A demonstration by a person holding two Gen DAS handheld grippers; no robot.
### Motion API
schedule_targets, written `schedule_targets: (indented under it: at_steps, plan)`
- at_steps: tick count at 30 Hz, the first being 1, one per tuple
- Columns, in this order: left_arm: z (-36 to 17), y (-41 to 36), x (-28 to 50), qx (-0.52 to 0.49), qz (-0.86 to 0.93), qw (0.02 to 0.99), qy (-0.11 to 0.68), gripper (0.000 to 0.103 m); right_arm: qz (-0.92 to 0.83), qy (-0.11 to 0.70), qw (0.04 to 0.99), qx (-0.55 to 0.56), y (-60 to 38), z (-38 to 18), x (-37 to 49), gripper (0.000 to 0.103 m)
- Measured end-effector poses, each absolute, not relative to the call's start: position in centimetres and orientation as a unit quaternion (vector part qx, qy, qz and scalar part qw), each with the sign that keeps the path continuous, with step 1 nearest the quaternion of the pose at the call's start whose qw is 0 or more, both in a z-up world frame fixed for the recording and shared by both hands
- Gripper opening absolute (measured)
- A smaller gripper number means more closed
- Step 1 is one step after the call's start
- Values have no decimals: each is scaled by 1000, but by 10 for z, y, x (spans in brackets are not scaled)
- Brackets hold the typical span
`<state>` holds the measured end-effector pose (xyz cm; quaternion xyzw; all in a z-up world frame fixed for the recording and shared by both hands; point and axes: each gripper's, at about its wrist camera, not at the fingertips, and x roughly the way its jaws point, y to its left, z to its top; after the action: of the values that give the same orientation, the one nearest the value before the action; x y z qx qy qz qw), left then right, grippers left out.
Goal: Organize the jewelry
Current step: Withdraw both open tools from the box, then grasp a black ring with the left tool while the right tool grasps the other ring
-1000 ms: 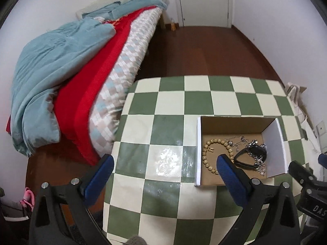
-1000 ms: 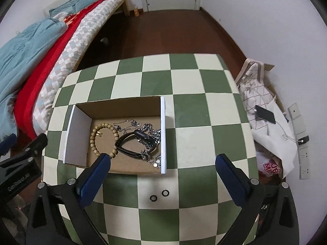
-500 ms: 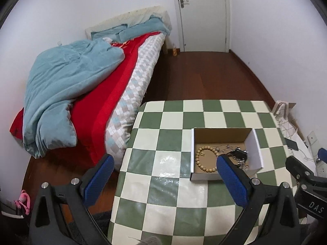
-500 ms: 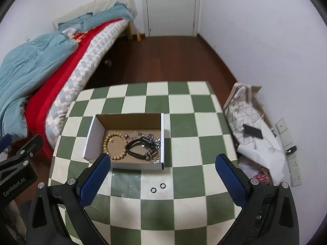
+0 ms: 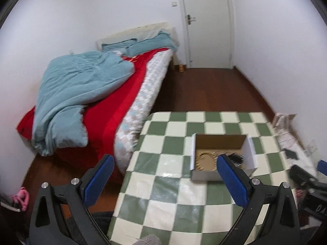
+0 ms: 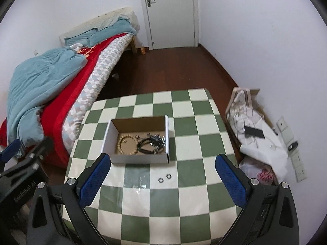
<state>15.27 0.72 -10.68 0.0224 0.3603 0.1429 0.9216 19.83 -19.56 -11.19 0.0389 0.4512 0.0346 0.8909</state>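
A shallow cardboard box (image 6: 141, 158) stands on the green-and-white checked table (image 6: 184, 194). In it lie a wooden bead bracelet (image 6: 124, 146), a black band (image 6: 146, 148) and tangled silver chains (image 6: 158, 139). Two small dark rings (image 6: 165, 178) lie on the table just in front of the box. The box also shows in the left wrist view (image 5: 204, 176), partly behind a finger. My right gripper (image 6: 162, 179) is open and empty, high above the table's near side. My left gripper (image 5: 163, 178) is open and empty, high above the table's left part.
A bed (image 6: 67, 85) with a blue duvet and red sheet runs along the table's left side. White bags and a dark phone (image 6: 253, 132) lie on the floor to the right by the wall. A white door (image 6: 169, 14) stands at the far end.
Both grippers have risen and drawn back from the table, so the box looks smaller and more of the room shows. Both stay open. The jewelry has not moved.
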Motion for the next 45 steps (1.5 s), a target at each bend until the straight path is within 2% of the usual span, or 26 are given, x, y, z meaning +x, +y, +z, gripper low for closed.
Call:
schedule_targets:
  at_steps: [2, 3, 4, 12, 14, 16, 20, 23, 24, 25, 29, 33, 42, 43, 45]
  plan:
    - [-122, 6, 156, 31, 151, 915, 374, 103, 34, 465, 883, 46, -204, -128, 199, 85]
    - [-133, 4, 159, 37, 156, 909, 384, 103, 35, 476, 877, 51, -207, -138, 200, 69]
    - [-146, 2, 163, 46, 162, 902, 397, 103, 36, 489, 870, 57, -212, -150, 203, 59]
    - [-241, -1, 192, 118, 214, 848, 470, 103, 75, 549, 825, 113, -222, -268, 230, 56]
    - [-253, 1, 195, 119, 216, 840, 483, 103, 73, 556, 819, 120, -222, -292, 238, 56]
    - [-261, 4, 197, 120, 218, 835, 491, 103, 73, 558, 819, 112, -217, -307, 243, 49]
    - [-268, 5, 201, 123, 216, 831, 497, 103, 80, 558, 823, 71, -198, -326, 250, 44]
    - [-268, 4, 202, 122, 213, 831, 499, 103, 74, 554, 829, 39, -187, -333, 251, 35]
    - [-268, 4, 202, 120, 212, 831, 499, 103, 72, 550, 831, 34, -185, -333, 250, 17]
    - [-267, 3, 202, 120, 211, 832, 499, 103, 70, 549, 833, 31, -184, -334, 250, 12]
    - [-264, -2, 201, 119, 204, 834, 499, 103, 70, 544, 836, 23, -183, -332, 247, 11]
    - [-261, -16, 203, 105, 175, 839, 504, 102, 63, 533, 841, 61, -201, -321, 240, 11]
    - [-282, -99, 220, 54, 25, 828, 558, 102, 19, 521, 847, 99, -256, -299, 226, 11]
    - [-286, -106, 222, 45, 10, 823, 566, 100, 13, 522, 847, 100, -262, -298, 225, 11]
    - [-294, -119, 224, 37, -11, 815, 578, 90, -1, 524, 845, 110, -275, -299, 223, 11]
